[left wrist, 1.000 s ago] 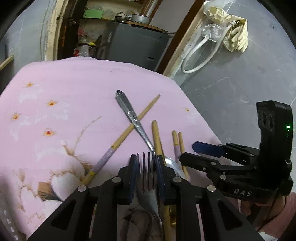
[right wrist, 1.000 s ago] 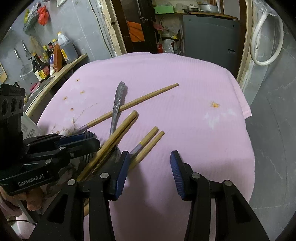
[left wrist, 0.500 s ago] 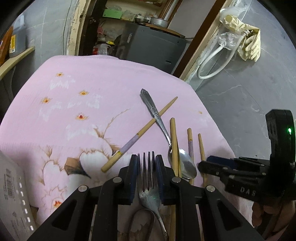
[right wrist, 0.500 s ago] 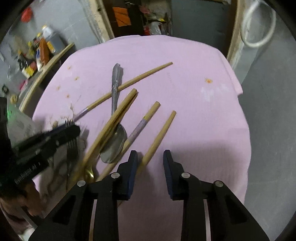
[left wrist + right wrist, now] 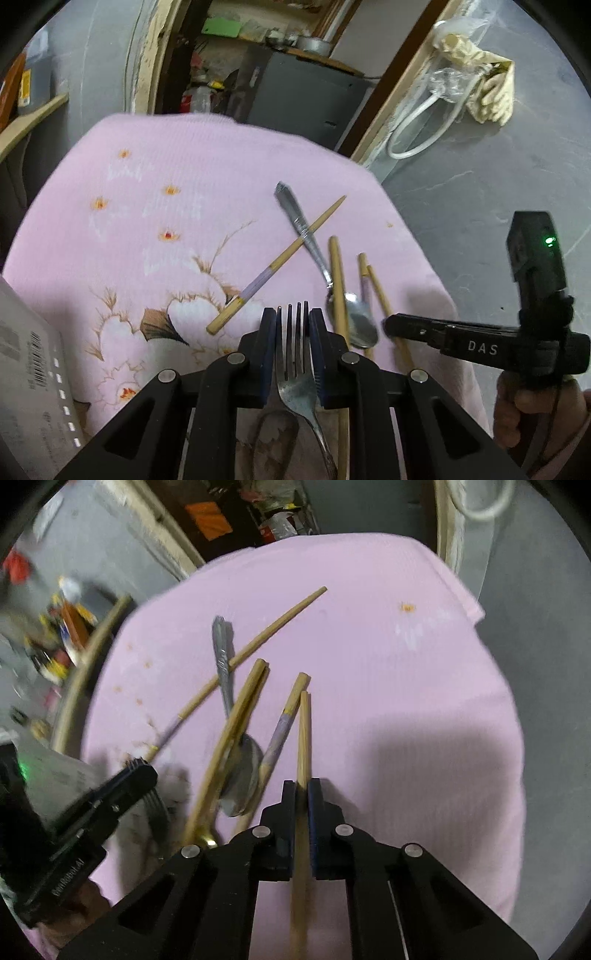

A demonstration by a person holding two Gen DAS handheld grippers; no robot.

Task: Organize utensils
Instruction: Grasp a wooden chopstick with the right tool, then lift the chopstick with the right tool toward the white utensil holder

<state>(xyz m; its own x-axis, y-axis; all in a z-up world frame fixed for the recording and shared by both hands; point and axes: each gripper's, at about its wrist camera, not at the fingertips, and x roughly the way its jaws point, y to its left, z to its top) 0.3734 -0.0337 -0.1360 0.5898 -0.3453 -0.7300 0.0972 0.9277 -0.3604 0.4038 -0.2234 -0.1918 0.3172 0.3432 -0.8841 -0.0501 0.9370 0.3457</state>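
Note:
My left gripper [image 5: 292, 321] is shut on a metal fork [image 5: 295, 373], tines pointing forward, above the pink cloth [image 5: 155, 206]. My right gripper [image 5: 302, 788] is shut on a plain wooden chopstick [image 5: 303, 731] and also shows in the left wrist view [image 5: 391, 325]. On the cloth lie a metal spoon [image 5: 236, 760], a chopstick pair [image 5: 236, 723] across it, a purple-banded chopstick [image 5: 282, 723] and another long chopstick [image 5: 258, 642] crossing the spoon handle. The left gripper appears in the right wrist view [image 5: 136, 771].
A white box [image 5: 33, 373] sits at the left edge of the table. The cloth's right edge [image 5: 513, 716] drops to grey floor. A dark cabinet [image 5: 306, 92] and cluttered shelves stand behind the table.
My right gripper has closed from open onto the rightmost chopstick. My left gripper, still holding the fork, has drawn back and up from the table.

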